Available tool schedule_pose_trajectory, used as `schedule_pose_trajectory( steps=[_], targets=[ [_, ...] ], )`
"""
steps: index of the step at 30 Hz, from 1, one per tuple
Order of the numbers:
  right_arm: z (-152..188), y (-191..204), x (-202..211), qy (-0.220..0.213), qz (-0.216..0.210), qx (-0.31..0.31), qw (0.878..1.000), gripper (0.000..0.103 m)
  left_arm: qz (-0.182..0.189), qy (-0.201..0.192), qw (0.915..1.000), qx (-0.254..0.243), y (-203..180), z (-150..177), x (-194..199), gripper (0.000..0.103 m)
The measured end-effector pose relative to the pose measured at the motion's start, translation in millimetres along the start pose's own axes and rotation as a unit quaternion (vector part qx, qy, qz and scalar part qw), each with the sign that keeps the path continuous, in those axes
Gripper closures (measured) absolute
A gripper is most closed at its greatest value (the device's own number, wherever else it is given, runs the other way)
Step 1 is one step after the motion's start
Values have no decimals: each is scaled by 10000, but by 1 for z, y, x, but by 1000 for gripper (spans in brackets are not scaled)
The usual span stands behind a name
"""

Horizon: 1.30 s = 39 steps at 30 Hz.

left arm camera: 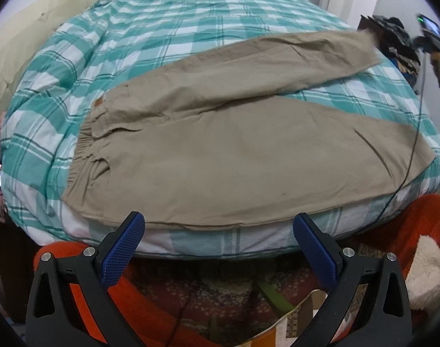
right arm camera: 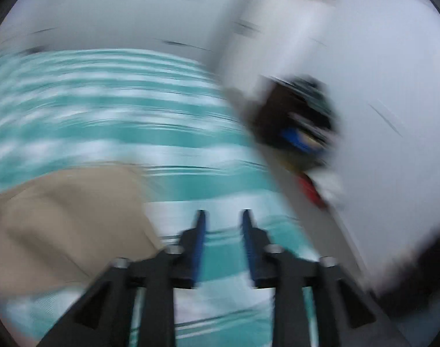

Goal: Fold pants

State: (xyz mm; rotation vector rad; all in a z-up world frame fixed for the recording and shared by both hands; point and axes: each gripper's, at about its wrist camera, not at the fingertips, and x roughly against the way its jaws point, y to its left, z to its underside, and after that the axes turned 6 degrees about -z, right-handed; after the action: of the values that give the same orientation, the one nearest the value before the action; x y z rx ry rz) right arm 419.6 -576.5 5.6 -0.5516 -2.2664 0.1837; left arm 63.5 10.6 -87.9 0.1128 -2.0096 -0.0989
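On the bed (left arm camera: 173, 37), covered in a teal-and-white checked sheet, the beige pants (left arm camera: 220, 156) lie spread flat, seen from the left wrist camera. Their elastic waistband sits toward the left of the picture, and the two legs run to the right, splayed apart in a narrow V with a wedge of sheet showing between them. The nearer leg lies along the front edge of the mattress; the farther leg reaches toward the bed's far right corner, its end blurred. The left gripper (left arm camera: 218, 225) hangs just in front of the mattress edge, its blue-padded fingers (left arm camera: 124, 248) spread wide with nothing between them, clear of the cloth. A thin black cable (left arm camera: 414, 156) crosses the nearer leg on the right. Below the bed are red and patterned fabrics (left arm camera: 208, 295). At the far right, the other gripper's body shows beside a dark heap of clothes (left arm camera: 393, 37).

From the right wrist camera, everything is heavily smeared. The right gripper (right arm camera: 223, 217) is over the checked sheet, its fingers (right arm camera: 201, 231) narrowed to a slim gap with only sheet visible behind it; they grip nothing. The pants (right arm camera: 66, 219) lie to the left of the left finger, and whether the cloth touches it I cannot tell through the blur. A dark pile (right arm camera: 298, 118) sits against the pale wall on the right.
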Motion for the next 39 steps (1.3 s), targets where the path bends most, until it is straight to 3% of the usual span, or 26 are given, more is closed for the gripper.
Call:
schedule_pose_trajectory(
  steps=[1,4,6,8,12,14,16,18,20,22,24,27,28,30,33,35,38,39],
  targets=[
    [3,-18,-1,-2,56,-229,9997,68,-10,35,10000,-31,-1,-2,-4,1],
    [53,-43,2,-63,-380,-605,9974,35,-12,169,9998,-99,-3,-16,-24,1],
    [112,-24,1,153,-914,-335,9951,34,-2,110,9998,-151,-3,-36,-37,1],
    [166,7,6,450,-1357,-179,9896,34,-124,-203,9995,-215,-1,-72,-51,1],
    [235,74,31,746,-2338,15,9694,34,-424,-921,9947,142,6,-148,-82,1],
    [241,115,53,643,-2906,276,9543,34,-434,-1245,9902,463,12,-184,-110,1],
    [230,165,78,510,-3563,734,9301,29,-607,-1421,9852,737,20,-211,-150,1],
    [212,215,95,329,-4003,1200,9079,24,-820,-1091,9860,958,29,-222,-202,1],
    [190,265,110,116,-4423,1464,8848,21,-600,-605,9911,1022,38,-212,-246,1],
    [171,299,113,67,-4787,1474,8655,17,-430,-376,9942,908,42,-188,-276,1],
    [158,341,100,294,-5262,1453,8373,14,-310,-722,9928,909,43,-175,-275,1],
    [164,387,60,1080,-5720,1407,8009,15,-290,-764,9924,925,43,-171,-273,1],
    [164,398,40,1312,-5748,1406,7954,15,-254,-786,9920,950,45,-172,-275,1],
    [161,397,8,1377,-5657,1466,7997,15,-223,-816,9917,964,43,-172,-279,1],
    [127,347,-69,1216,-5054,990,8485,15,-181,-848,9913,986,44,-174,-281,1],
    [104,282,-126,1159,-4414,357,8891,28,-193,-852,9913,980,44,-176,-282,1],
    [89,152,-181,1163,-2786,-859,9495,32,-219,-848,9914,969,42,-175,-281,1],
    [88,128,-184,1167,-2378,-933,9598,27,-232,-843,9915,962,41,-175,-281,1]
  ],
)
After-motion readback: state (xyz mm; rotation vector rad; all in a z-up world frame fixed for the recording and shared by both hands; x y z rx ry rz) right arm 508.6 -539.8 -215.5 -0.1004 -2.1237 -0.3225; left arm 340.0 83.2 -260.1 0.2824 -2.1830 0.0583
